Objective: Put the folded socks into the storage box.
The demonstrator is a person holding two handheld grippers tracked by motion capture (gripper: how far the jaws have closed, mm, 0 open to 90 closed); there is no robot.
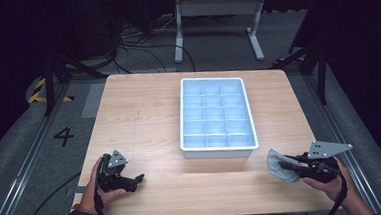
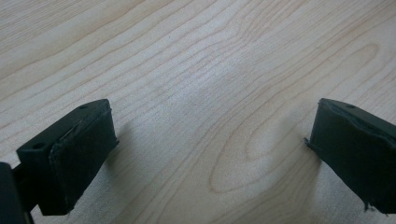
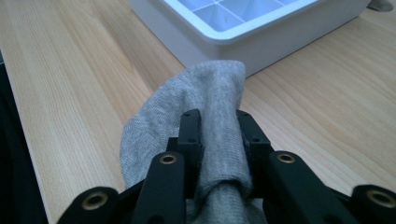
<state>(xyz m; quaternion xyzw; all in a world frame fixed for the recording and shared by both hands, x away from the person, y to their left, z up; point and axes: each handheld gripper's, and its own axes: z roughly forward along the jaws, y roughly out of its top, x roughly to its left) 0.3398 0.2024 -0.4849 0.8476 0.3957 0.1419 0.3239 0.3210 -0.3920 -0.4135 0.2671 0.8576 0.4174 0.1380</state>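
Grey knitted cloth (image 3: 187,116): a soft, rolled piece of fabric, pinched in the right tool (image 3: 218,122) near the surface's front right corner, just beside the tray's near corner.
Cloth axis: in the right gripper view the roll runs lengthwise between the jaws, its rounded free end pointing toward the tray; in the high view the cloth (image 1: 278,163) bulges leftward from the tool.
Right tool (image 1: 291,165): jaws clamped on the cloth.
Left tool (image 2: 210,144): jaws wide apart, nothing between them, low over bare wood; in the high view the left tool (image 1: 139,179) sits at the front left.
Writing: a black "4" (image 1: 63,136) painted on the grey floor left of the light wooden surface (image 1: 139,115).
White plastic tray (image 1: 220,147): divided into many small compartments, long axis running away from the person.
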